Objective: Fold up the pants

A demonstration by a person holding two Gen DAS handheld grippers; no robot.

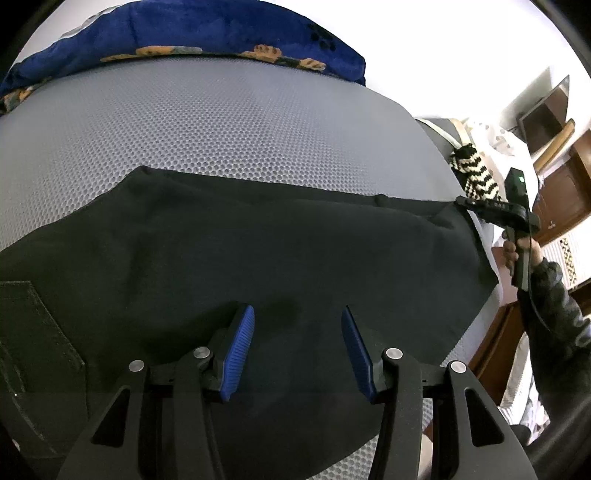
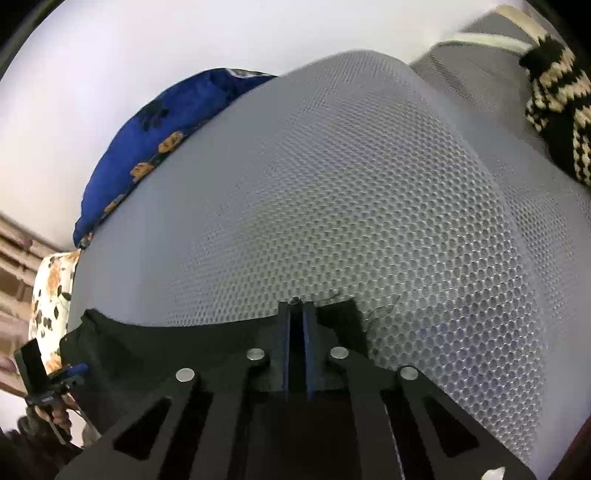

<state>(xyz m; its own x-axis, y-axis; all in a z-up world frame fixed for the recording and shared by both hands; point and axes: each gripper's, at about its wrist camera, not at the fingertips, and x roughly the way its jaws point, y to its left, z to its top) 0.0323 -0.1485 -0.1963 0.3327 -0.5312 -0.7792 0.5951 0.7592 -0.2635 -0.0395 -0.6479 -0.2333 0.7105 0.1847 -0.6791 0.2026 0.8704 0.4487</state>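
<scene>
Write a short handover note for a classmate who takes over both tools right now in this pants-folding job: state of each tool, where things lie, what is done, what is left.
Left tool: open, over the middle of the pants, pinching nothing.
Right tool: shut on the pants' far right corner, at the edge next to the bare mat.
Pants: black, spread flat across the grey mesh mat; blue pillow behind, striped knit off to the right.
Done: corner grasped.
Left: probably grip with the left tool too, then lift and fold over. No fold is visible yet.
</scene>
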